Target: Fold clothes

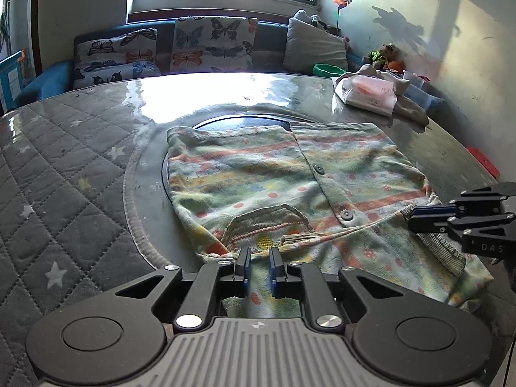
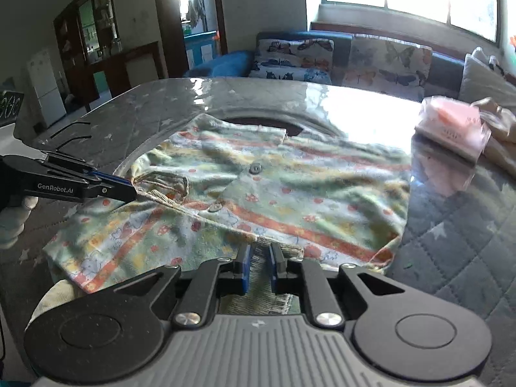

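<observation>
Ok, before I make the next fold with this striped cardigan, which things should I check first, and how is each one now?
1. Left gripper shut on the striped, flower-printed knit cardigan near its collar: ok.
2. Right gripper shut on the ribbed beige cuff: ok.
3. Two grey round buttons fastened: ok.
4. Fabric lying smooth: not ok, the near edge is rumpled.
5. Pink-and-white tissue pack apart from the cardigan: ok.
6. Fabric hanging off the grey quilted table cover: cannot tell.
</observation>
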The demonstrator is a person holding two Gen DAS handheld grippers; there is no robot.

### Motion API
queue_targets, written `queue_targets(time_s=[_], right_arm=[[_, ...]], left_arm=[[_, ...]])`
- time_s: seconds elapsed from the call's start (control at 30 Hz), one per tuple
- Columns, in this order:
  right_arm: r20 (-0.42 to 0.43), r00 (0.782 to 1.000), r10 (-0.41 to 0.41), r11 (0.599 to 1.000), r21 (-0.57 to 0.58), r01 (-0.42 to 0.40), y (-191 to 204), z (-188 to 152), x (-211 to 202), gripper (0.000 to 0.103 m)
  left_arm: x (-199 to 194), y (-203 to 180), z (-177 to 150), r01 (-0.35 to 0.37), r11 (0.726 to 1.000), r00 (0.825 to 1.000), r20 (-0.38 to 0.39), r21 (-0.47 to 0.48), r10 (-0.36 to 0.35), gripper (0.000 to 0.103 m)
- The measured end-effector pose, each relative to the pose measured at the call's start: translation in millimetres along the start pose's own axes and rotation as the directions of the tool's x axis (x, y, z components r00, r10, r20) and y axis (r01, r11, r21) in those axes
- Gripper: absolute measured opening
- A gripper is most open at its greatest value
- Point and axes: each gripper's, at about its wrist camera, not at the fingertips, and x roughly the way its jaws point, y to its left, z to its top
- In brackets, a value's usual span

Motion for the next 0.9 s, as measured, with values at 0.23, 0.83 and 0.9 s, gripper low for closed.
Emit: queue_targets(time_s=[0.23,0.83,0.9], right_arm=[[-0.027,0.999,0.036,0.998,-0.044,-0.037,11.8,-9.9,-12.6,0.022],[-0.011,1.0,0.019,0.977,-0.21,-0.021,48.2,-43.4,-31.5,0.038],[-0.001,1.0,0.019,0.977,-0.214,-0.019,48.5,-44.3,-35.5,0.038]], left_arm=[[-13.0,-22.6,-7.1,0.04,0.997,0.999,0.011,0.064,-0.04,0.023],[-73.3,-72.0,-49.8,0.047,0.998,0.997,-0.059,0.052,-0.044,0.044],[-74.6,-70.6,-55.3,0.048,0.999,0.995,-0.088,0.007,-0.047,0.044]])
